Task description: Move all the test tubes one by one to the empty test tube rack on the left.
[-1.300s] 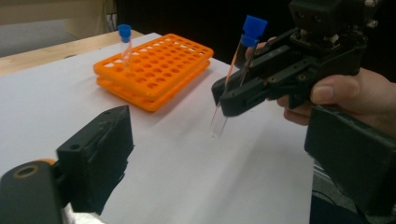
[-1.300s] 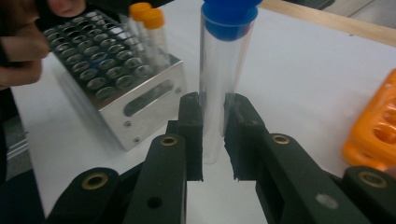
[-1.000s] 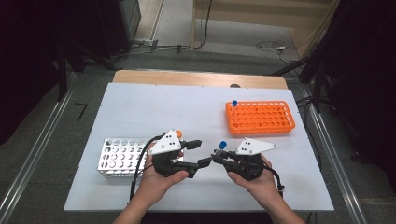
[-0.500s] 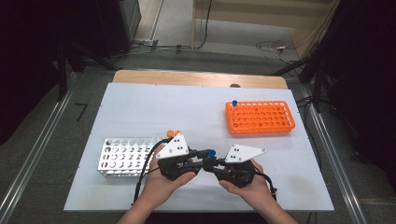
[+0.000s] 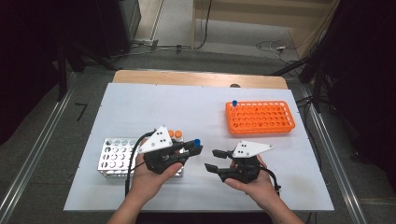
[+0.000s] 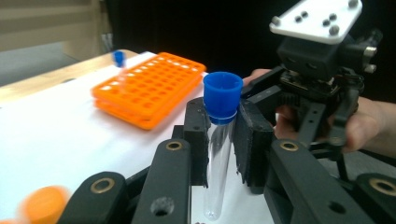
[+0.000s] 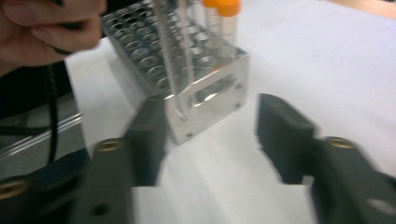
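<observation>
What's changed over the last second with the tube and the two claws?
The blue-capped tube passed from the right claw to the left claw; the right one let go and backed off, open. The orange rack and metal rack stayed put.

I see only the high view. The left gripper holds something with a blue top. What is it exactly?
Observer: A clear tube with a blue cap, clamped upright in the left gripper just below the cap.
Operator: Is the tube empty?
Observer: It looks empty; I see no liquid in the glass.
Operator: And the right gripper, does it hold anything?
Observer: No. The right gripper is open, and between its jaws I see the corner of the metal rack.
</observation>
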Available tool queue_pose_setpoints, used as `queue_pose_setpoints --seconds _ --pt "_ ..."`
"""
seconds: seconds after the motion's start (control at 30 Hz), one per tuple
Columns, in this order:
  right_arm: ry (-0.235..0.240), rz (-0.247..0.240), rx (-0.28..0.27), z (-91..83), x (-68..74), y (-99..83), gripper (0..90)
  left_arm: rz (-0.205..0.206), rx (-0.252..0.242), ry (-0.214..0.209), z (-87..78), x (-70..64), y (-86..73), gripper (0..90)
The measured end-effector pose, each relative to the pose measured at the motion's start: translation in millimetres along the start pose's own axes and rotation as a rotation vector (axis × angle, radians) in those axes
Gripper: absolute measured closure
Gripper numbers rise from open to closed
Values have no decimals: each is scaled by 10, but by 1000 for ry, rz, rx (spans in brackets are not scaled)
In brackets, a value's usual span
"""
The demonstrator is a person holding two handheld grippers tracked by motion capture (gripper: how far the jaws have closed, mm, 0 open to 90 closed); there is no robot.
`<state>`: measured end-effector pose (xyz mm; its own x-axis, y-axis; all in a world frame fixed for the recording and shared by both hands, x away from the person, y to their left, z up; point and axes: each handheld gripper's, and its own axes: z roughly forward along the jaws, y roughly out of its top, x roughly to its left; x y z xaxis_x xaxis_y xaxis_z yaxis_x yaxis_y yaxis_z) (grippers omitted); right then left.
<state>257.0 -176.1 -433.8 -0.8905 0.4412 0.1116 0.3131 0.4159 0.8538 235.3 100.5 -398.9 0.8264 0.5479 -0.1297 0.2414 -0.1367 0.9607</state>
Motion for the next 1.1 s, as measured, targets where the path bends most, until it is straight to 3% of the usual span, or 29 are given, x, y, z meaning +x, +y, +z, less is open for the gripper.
queue_pose_setpoints --seconds 0.1,0.27,0.37,0.7,1.1 --pt "-21 -2 -2 -30 -47 -3 161 -5 -21 39 -127 90 22 768" --pt "10 14 -10 -98 -134 -18 0 -17 -39 107 -321 239 27 769" --pt "15 20 -20 -133 -180 -28 0 -29 -51 136 -414 320 17 769" --pt "-31 45 -34 -214 -323 -102 0 -68 -101 229 -738 542 31 769" --pt "-75 79 -56 -334 -512 -182 0 -104 -86 321 -914 732 -110 770"
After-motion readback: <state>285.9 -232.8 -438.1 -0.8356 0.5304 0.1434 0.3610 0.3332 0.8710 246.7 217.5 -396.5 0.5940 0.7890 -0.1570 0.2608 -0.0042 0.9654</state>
